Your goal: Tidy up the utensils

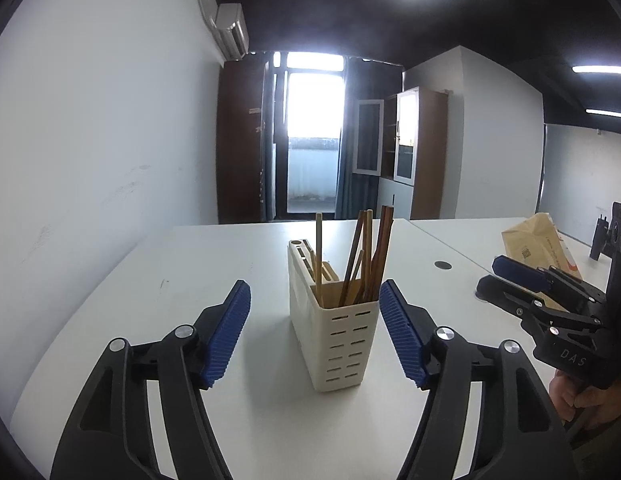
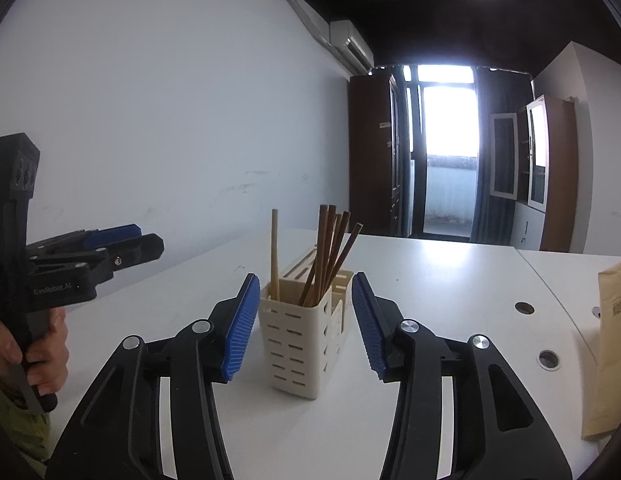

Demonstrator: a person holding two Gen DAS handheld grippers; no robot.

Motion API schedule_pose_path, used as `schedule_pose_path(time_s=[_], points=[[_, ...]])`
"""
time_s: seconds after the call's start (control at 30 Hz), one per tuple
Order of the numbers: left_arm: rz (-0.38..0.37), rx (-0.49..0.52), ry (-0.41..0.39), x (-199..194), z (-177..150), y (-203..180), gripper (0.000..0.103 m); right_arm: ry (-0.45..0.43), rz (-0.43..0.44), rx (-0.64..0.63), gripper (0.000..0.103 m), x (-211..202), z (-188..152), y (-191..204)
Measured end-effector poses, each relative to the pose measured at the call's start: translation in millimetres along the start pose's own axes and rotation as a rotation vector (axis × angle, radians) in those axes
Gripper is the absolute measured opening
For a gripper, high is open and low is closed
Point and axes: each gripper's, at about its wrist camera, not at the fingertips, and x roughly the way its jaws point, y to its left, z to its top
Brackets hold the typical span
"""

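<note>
You look to be at the tidying end of the job: every chopstick in view (image 1: 352,258) already stands in the white slotted holder (image 1: 334,320) near the middle of the white table (image 1: 150,280), and no loose utensil shows on the bare top. Judge whether the holder needs squaring up; if so, close on its walls low down, gently, so the tall sticks do not tip it. Your left gripper (image 1: 314,330) hangs spread wide and empty, its blue pads (image 1: 226,334) either side of the holder but apart from it. Your right gripper (image 2: 306,326) is likewise released, holding nothing, framing the holder without touching. Far right lies a brown paper envelope (image 2: 608,344); keep clear of it.
</note>
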Motion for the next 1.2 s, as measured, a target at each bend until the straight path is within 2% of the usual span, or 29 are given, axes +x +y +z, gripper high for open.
schedule_pose_path(time_s=[0.1,0.2,0.33,0.47,0.57,0.7,0.83,1.03,1.2], points=[[0.017,-0.014,0.033,-7.1,-9.8,4.2,0.074,0.03,0.011,-0.025,0.051,-12.2,-9.2,7.7],[0.019,-0.024,0.067,-16.4,-18.0,6.7,0.076,0.049,0.025,-0.038,0.057,-27.5,-15.7,11.4],[0.03,0.0,0.083,-36.3,-28.5,1.7,0.083,0.074,0.047,-0.048,0.062,-49.4,-20.3,18.0],[0.016,0.033,0.111,-56.2,-39.7,-8.0,0.086,0.096,0.052,-0.049,0.07,-73.2,-27.7,23.7],[0.012,0.05,0.139,-69.9,-49.6,-10.0,0.087,0.153,0.059,-0.026,0.071,-79.6,-38.0,22.6],[0.0,0.017,0.161,-85.2,-57.5,-7.1,0.088,0.167,0.061,0.025,0.071,-90.5,-45.4,15.0],[-0.014,0.001,0.146,-101.0,-63.3,-10.0,0.097,0.149,0.059,0.054,0.08,-105.7,-46.3,12.0],[-0.004,0.0,0.136,-113.4,-72.3,-15.2,0.097,0.148,0.062,0.045,0.095,-114.9,-52.0,14.2],[-0.012,-0.041,0.121,-118.2,-73.6,-11.7,0.097,0.159,0.057,0.034,0.095,-116.2,-56.8,18.6]])
